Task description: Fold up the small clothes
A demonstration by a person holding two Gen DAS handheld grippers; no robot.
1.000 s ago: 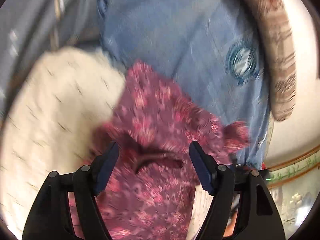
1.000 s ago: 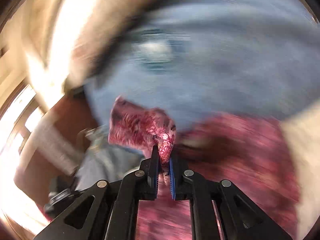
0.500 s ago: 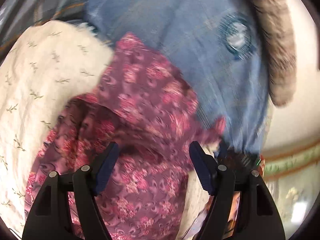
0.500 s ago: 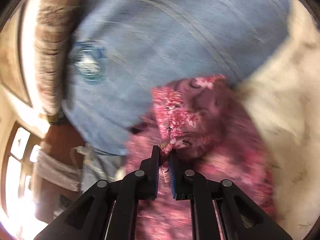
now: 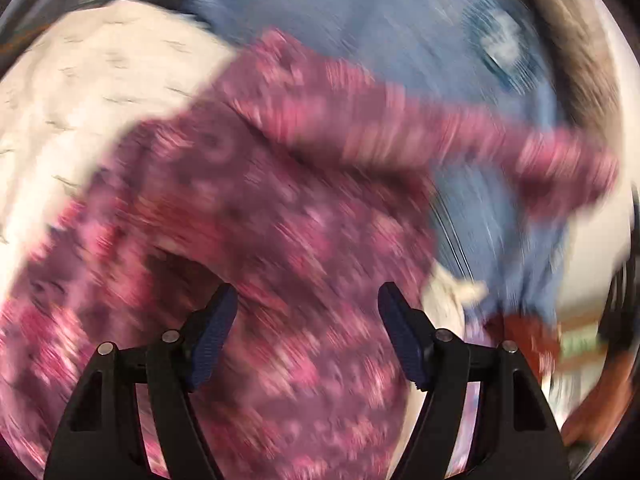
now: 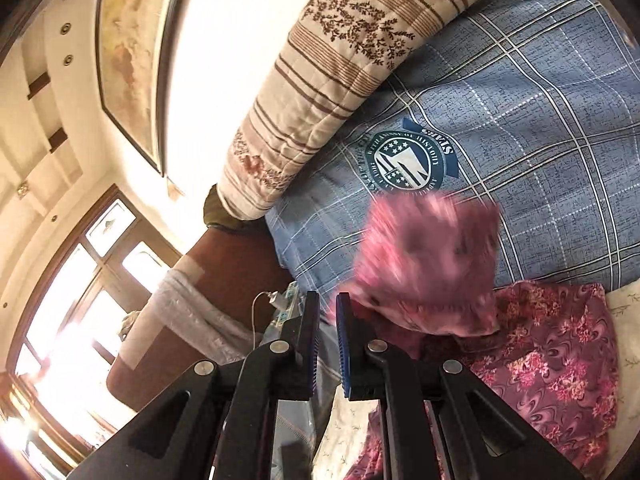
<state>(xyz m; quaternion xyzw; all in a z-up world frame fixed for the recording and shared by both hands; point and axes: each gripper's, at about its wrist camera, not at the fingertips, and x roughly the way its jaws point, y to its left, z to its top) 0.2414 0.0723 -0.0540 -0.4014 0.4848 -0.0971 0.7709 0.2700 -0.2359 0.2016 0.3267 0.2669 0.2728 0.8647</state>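
My left gripper (image 5: 306, 334) is spread wide over the pink flowery top (image 5: 248, 216), touching nothing as far as I can see, everything's blurry there. The top lies on a cream cloth (image 5: 80, 92), next to the blue checked sheet (image 6: 540, 128). My right gripper (image 6: 327, 334) is pinched nearly closed; a smeared corner of the top sits just beside its tips, can't tell if it's really caught. Striped quilt (image 6: 320, 80) up behind.

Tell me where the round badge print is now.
In the right wrist view, the round badge is printed on the blue checked sheet, just below the striped quilt and above the pink floral garment.
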